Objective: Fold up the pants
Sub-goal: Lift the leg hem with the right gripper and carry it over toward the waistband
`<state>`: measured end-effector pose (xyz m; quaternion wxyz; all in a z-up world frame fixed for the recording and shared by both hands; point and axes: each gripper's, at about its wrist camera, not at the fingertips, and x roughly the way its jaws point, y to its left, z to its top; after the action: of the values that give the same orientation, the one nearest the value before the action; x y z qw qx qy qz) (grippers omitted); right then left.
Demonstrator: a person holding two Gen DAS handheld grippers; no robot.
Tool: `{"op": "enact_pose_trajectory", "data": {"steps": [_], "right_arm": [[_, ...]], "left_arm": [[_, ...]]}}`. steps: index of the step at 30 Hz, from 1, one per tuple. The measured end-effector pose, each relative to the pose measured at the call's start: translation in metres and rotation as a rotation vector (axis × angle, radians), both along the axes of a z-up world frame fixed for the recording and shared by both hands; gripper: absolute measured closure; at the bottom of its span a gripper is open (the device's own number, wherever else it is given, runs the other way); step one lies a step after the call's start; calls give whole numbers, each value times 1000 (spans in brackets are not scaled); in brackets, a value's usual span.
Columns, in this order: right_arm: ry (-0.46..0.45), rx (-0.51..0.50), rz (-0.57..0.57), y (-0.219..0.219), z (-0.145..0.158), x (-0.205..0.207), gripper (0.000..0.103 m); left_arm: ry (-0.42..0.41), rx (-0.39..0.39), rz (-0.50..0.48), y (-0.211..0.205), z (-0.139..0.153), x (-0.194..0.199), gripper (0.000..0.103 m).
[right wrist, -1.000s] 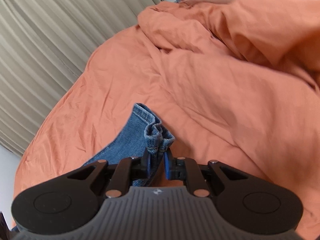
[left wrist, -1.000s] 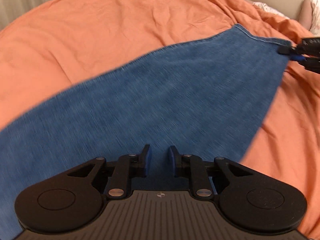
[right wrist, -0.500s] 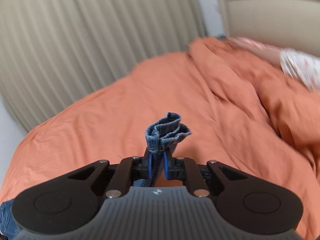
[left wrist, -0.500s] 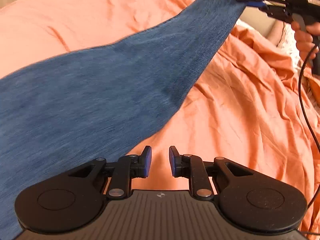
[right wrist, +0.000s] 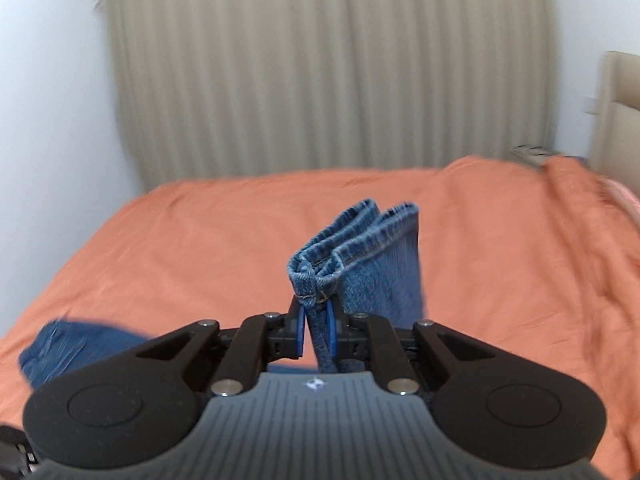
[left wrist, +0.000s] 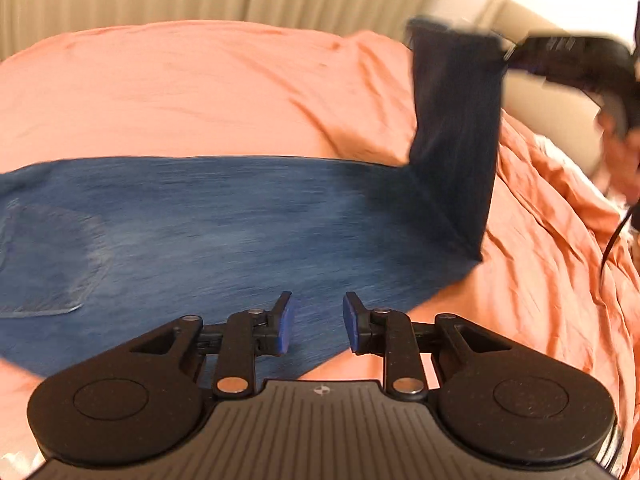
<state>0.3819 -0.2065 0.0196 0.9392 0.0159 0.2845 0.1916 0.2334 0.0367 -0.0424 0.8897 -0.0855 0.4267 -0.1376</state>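
Now, in the left wrist view, the pants (left wrist: pixel 240 232) lie flat across the orange duvet (left wrist: pixel 200 92) with their far end lifted steeply; 0.5 s ago that end stretched out as a long raised band, so the hem has swung up and back over the body of the garment, which suggests the lengthwise fold is underway. The left gripper (left wrist: pixel 316 322) hovers just above the near edge of the denim, its blue pads spread apart and holding nothing. The right gripper (left wrist: pixel 560 56) at the top right is smeared by motion, and the hand behind it is only a blur, so its grip cannot be read here. In the right wrist view, the right gripper (right wrist: pixel 316 332) has its pads pressed onto the bunched hems (right wrist: pixel 360 248), both cuffs standing up together. The camera now faces the curtain (right wrist: pixel 320 72) more squarely than 0.5 s ago, consistent with the lift. The fold line and the leg below the pads are hidden behind the gripper body; only a blurred patch of denim shows at the lower left.
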Motion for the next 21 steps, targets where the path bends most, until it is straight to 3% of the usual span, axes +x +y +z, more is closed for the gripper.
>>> {"op": "enact_pose_trajectory", "data": {"steps": [4, 5, 6, 7, 8, 12, 13, 15, 18, 21], "right_arm": [[115, -33, 119, 73, -58, -18, 97], [175, -90, 179, 105, -94, -31, 97], [175, -90, 179, 105, -94, -31, 97], [216, -121, 206, 118, -113, -37, 96], [286, -218, 245, 140, -148, -52, 97], [311, -314, 292, 153, -178, -68, 91], [325, -317, 297, 153, -181, -71, 88], [366, -279, 307, 146, -181, -64, 73], [400, -248, 325, 147, -171, -69, 74], [375, -201, 308, 143, -156, -66, 73]], "left_arm": [[10, 0, 56, 32, -4, -13, 69], [13, 1, 69, 41, -5, -16, 69], [17, 0, 83, 48, -7, -19, 69], [20, -3, 96, 55, -8, -21, 68], [23, -7, 108, 62, -9, -23, 67], [33, -31, 132, 84, -16, -29, 57], [39, -41, 134, 88, -18, -28, 55], [51, -71, 140, 91, -24, -23, 54], [64, -122, 141, 95, -31, -14, 53], [66, -127, 139, 90, -36, -7, 52]]}}
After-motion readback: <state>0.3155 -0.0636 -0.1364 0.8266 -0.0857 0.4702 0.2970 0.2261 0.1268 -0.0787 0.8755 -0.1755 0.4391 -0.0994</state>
